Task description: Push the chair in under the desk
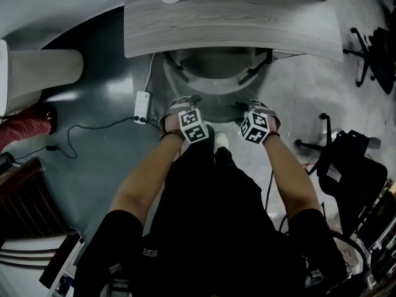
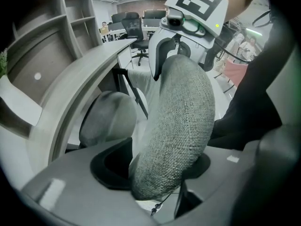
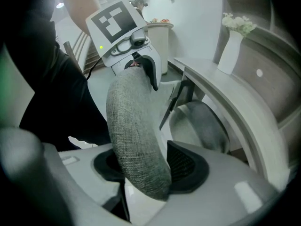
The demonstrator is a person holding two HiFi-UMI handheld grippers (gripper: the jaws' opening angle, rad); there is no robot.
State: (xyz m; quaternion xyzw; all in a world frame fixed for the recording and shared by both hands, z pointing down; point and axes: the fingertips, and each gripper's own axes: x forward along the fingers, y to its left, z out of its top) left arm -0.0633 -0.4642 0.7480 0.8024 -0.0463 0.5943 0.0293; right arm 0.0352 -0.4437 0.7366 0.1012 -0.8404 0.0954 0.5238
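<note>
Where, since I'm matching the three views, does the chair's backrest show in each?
Head view: backrest at centre, just below the desk's edge.
Left gripper view: backrest fills the middle, slightly right of centre.
Right gripper view: backrest runs up the middle, slightly left of centre.
Shared landmark: the curved desk, at top, left and right respectively.

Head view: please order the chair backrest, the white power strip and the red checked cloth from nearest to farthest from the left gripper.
Measured from the left gripper:
1. The chair backrest, between its jaws, just below the desk edge.
2. The white power strip, on the floor just to its left.
3. The red checked cloth, at the view's far left edge.
</note>
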